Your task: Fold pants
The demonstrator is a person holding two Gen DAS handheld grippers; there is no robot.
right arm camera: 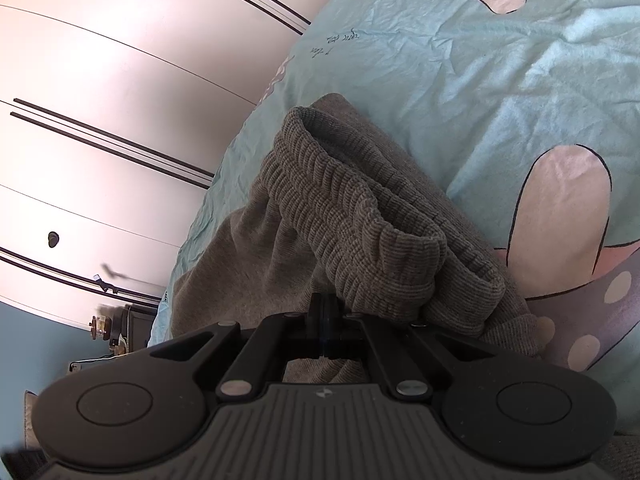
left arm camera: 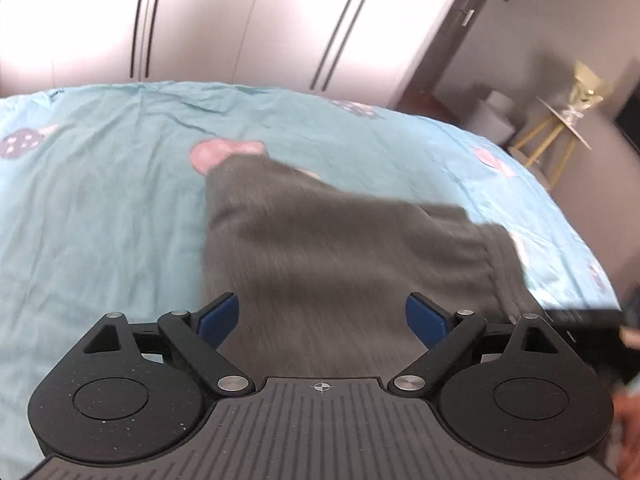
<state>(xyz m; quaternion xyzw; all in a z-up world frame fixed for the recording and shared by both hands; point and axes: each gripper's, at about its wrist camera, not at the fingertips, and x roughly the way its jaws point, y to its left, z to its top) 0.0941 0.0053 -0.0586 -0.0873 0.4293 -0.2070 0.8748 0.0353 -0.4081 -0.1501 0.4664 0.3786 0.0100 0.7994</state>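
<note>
Right tongs [right arm camera: 325, 312] clamped on ribbed grey knit pants [right arm camera: 360, 216]; left tongs [left arm camera: 322, 320] apart above crinkled bedsheet [left arm camera: 100, 200]

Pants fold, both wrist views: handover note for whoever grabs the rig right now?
Left tool: open, nothing between its pads, over the grey pants.
Right tool: shut at the ribbed waistband; whether it pinches fabric cannot be seen.
Pants lie bunched on the teal bedsheet, waistband end raised and crumpled.
Done: waistband end reached; no neat fold shows yet.
Left: spread the pants flat, take a second hold with the left tool, then fold.
</note>
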